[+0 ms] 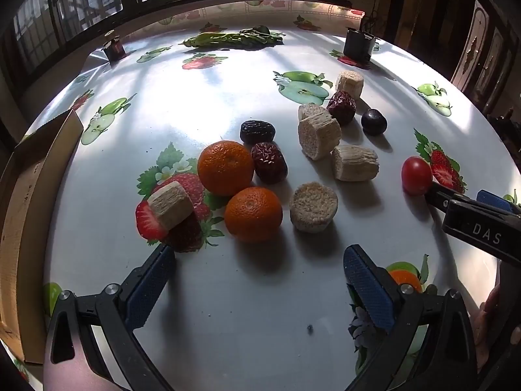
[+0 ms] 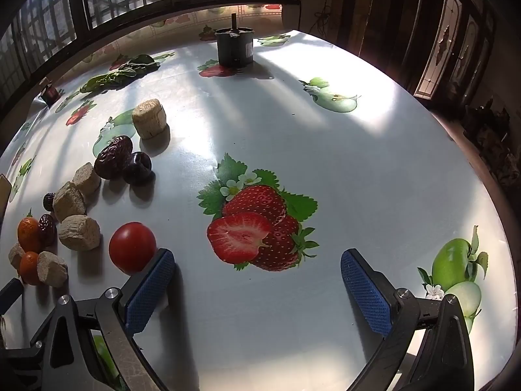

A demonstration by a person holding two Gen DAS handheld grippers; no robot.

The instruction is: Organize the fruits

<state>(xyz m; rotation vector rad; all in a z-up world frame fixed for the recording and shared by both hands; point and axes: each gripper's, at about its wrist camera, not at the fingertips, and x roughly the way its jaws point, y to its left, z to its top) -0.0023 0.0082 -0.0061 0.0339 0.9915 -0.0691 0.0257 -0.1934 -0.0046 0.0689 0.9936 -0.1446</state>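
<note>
Two oranges point(image 1: 226, 167) point(image 1: 253, 213) lie mid-table beside red dates point(image 1: 269, 162), a dark date point(image 1: 257, 131), a dark plum point(image 1: 373, 122) and several beige cut cylinders point(image 1: 313, 206). A red tomato point(image 1: 416, 175) lies to the right; in the right wrist view it point(image 2: 132, 247) touches the outside of the left finger. My left gripper point(image 1: 259, 277) is open and empty, just short of the near orange. My right gripper point(image 2: 257, 277) is open and empty over a printed strawberry; it also shows in the left wrist view point(image 1: 456, 203).
A cardboard box point(image 1: 29, 195) stands at the table's left edge. Green leafy vegetables point(image 1: 234, 39), a small dark jar point(image 1: 114, 47) and a black container point(image 2: 234, 47) stand at the far side. The tablecloth point(image 2: 325, 163) carries printed fruit pictures.
</note>
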